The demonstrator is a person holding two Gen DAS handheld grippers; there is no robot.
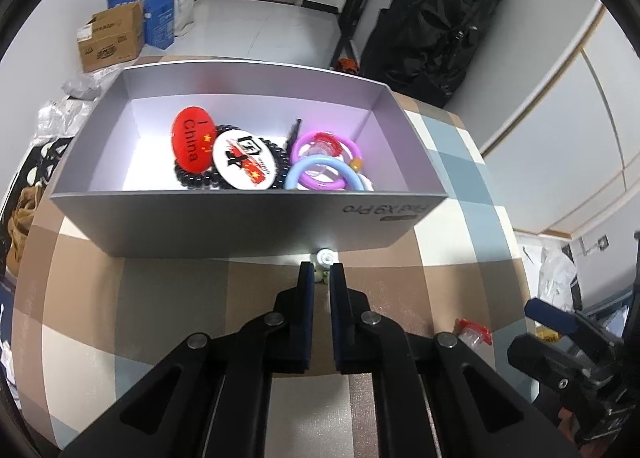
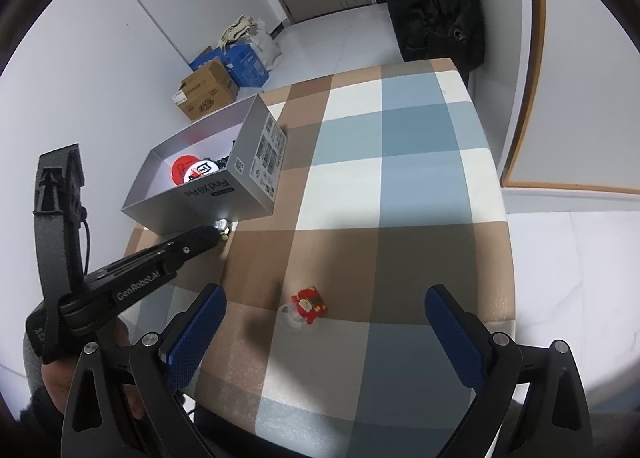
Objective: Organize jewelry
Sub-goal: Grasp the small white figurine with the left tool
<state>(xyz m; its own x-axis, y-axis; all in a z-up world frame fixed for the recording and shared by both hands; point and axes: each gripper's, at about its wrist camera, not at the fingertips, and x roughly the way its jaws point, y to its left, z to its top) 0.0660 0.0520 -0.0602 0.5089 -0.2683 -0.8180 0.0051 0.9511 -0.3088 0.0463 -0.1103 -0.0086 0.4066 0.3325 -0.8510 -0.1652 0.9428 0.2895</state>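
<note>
A grey cardboard box [image 1: 240, 226] stands on the checked tablecloth. It holds a red oval badge [image 1: 192, 142], a white badge [image 1: 244, 162], a black bead bracelet [image 1: 200, 180] and purple and blue rings [image 1: 324, 162]. Just in front of the box wall, my left gripper [image 1: 322, 274] is shut on a small pale trinket [image 1: 324, 258] resting on the cloth; the right wrist view shows the same trinket [image 2: 222, 225]. My right gripper [image 2: 326, 294] hangs open above a red charm on a clear ring [image 2: 308, 304], without touching it.
The table's right edge [image 2: 500, 218] and far edge drop to a white floor. Cardboard and blue boxes [image 2: 208, 92] sit on the floor behind the grey box. A black bag [image 1: 436, 26] leans by the far corner. A hand [image 2: 60, 378] holds the left gripper.
</note>
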